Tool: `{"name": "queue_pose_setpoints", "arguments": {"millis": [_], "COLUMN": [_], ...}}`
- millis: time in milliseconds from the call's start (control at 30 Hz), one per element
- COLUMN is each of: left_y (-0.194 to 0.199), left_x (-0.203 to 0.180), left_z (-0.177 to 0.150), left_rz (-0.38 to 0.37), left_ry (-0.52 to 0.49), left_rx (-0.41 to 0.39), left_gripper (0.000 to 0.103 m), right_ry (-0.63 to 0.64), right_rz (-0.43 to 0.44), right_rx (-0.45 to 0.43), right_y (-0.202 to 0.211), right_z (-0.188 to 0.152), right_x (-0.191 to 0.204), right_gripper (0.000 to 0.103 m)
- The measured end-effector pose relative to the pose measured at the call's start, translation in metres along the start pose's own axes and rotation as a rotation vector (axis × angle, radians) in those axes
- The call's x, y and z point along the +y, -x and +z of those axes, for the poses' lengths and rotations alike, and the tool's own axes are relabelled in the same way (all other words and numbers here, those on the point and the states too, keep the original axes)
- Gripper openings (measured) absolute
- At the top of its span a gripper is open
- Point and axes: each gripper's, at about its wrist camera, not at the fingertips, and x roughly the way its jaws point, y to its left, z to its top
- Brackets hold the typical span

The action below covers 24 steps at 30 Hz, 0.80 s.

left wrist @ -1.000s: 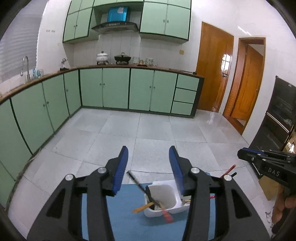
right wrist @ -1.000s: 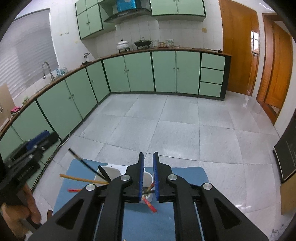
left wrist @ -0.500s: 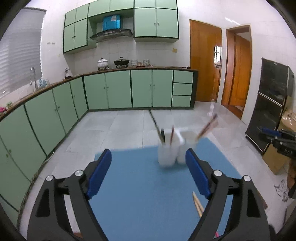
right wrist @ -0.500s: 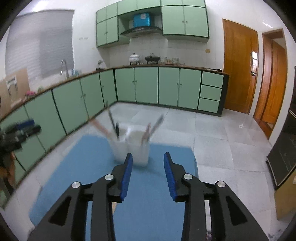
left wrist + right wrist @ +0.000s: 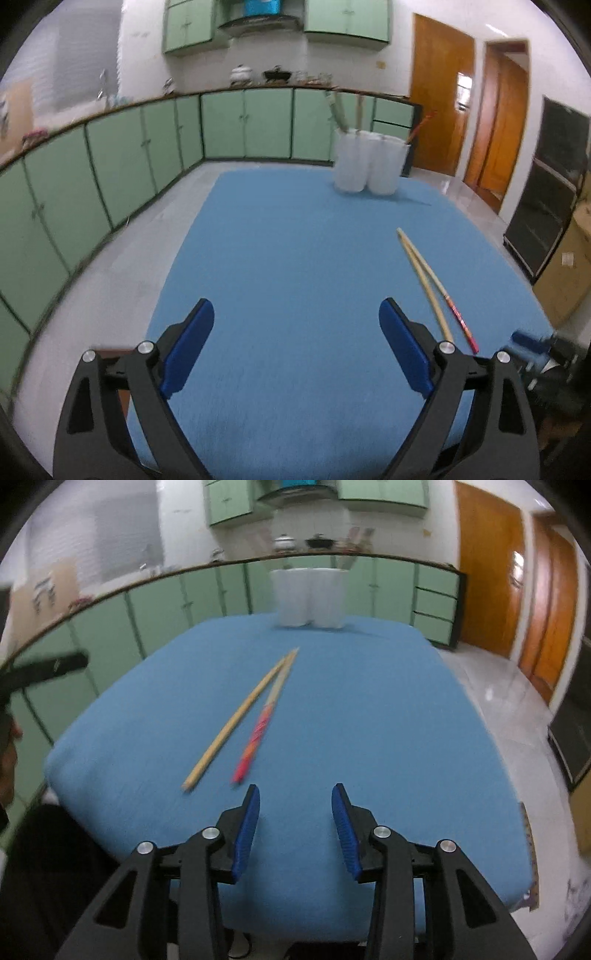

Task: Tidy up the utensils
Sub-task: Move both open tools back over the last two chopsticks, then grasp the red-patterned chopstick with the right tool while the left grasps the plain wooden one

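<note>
Now: both grippers dropped from holder to cloth level. Left gripper and right gripper jaws opening, empty; chopsticks next, prob.

Two chopsticks lie loose on a cloth-covered table in a kitchen, with a utensil holder standing at the far edge.

The table sits mid-floor. The utensil holder stands upright at its far side, several utensils leaning out of it. Nearer the person, well apart from the holder, the two chopsticks lie side by side on the cloth, touching at their far tips and spreading apart toward the near edge. Base cabinets run along the wall behind the table and down its left; doors stand behind to the right.
</note>
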Motion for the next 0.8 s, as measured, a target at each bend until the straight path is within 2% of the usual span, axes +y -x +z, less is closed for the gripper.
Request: {"name": "queue_pose_setpoints", "arguments": {"millis": [100,333,367,400,433,467,667,800], "left_y": [0.005,0.01,0.01,0.01,0.009,0.008,-0.001,-0.011], "left_x": [0.01,0.011,0.008,0.006,0.003,0.001,-0.034,-0.069], "left_z": [-0.007,-0.02,-0.022,-0.024,-0.024,-0.026,-0.032,-0.04], "left_rz": [0.006,-0.003,-0.006,-0.009,-0.016,-0.021,-0.059,-0.099], "left_ry": [0.029,0.068,0.064,0.062,0.061,0.058,0.028,-0.007], "left_rx": [0.009,0.019,0.021,0.021,0.025,0.028,0.031,0.039], "left_gripper": [0.088,0.088,0.088,0.088,0.088,0.088,0.088,0.088], "right_ry": [0.078,0.091,0.082,0.076,0.071,0.057,-0.061,-0.115], "right_rz": [-0.02,-0.046,-0.049,-0.059,-0.07,-0.083,-0.186,-0.193], "right_rx": [-0.008,-0.055,-0.057,-0.056,-0.055,-0.053,-0.044,-0.035], "right_y": [-0.011,-0.028,-0.029,-0.03,-0.03,-0.03,-0.02,-0.014], "right_z": [-0.002,0.003,0.004,0.004,0.004,0.003,-0.003,-0.005], "right_x": [0.025,0.03,0.028,0.024,0.021,0.014,-0.033,-0.059], "right_gripper": [0.041,0.044,0.034,0.028,0.013,0.006,0.006,0.006]}}
